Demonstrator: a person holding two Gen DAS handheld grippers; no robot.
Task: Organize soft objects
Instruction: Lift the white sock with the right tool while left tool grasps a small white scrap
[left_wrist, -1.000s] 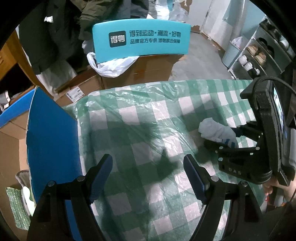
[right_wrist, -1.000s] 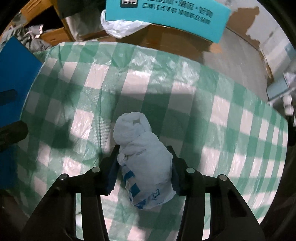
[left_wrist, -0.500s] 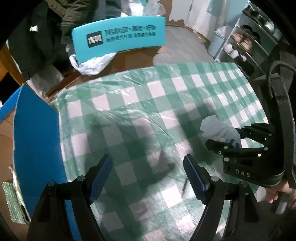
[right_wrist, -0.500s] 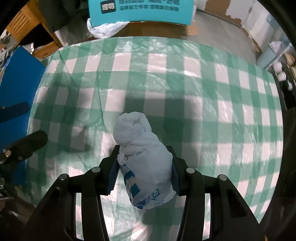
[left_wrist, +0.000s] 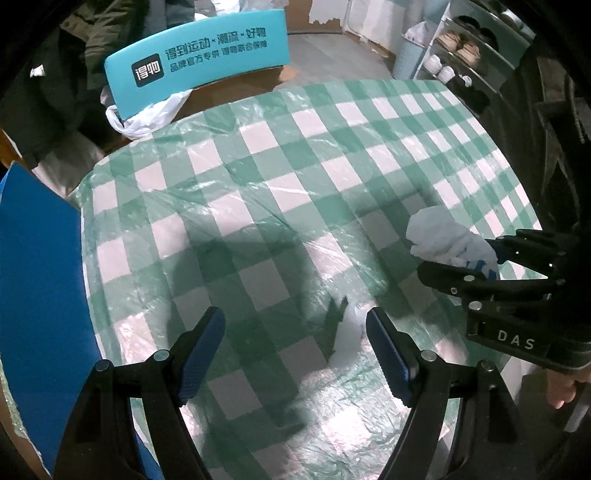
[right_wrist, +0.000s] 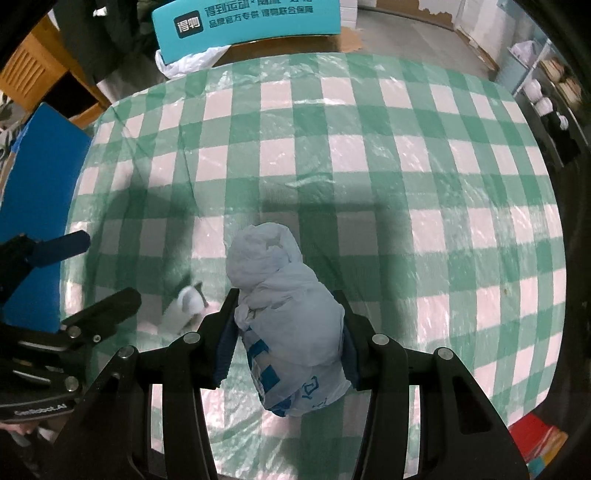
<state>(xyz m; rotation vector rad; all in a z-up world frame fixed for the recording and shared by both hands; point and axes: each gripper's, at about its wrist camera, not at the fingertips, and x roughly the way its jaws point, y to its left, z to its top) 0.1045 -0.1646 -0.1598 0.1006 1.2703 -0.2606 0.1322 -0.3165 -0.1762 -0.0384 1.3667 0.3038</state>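
A crumpled pale blue-white plastic bag bundle (right_wrist: 288, 317) sits between the pads of my right gripper (right_wrist: 284, 332), which is shut on it above the green-checked table (right_wrist: 406, 184). In the left wrist view the same bundle (left_wrist: 447, 240) and right gripper (left_wrist: 476, 266) appear at the right. A small white and dark soft item (left_wrist: 347, 328) lies on the cloth just inside the right finger of my left gripper (left_wrist: 295, 350), which is open with its jaws wide and holds nothing. The right wrist view shows that item (right_wrist: 186, 306) beside the left gripper (right_wrist: 85, 277).
Clear plastic film covers the checked cloth. A blue box wall (left_wrist: 40, 295) stands along the table's left edge. Behind the table are a teal chair back (left_wrist: 195, 59) with a white bag (left_wrist: 147, 118) and a shelf of shoes (left_wrist: 458, 48) at the right.
Both grippers have shifted across the table, with the bundle still in the right one. The small white item has come into view by the left gripper's right finger.
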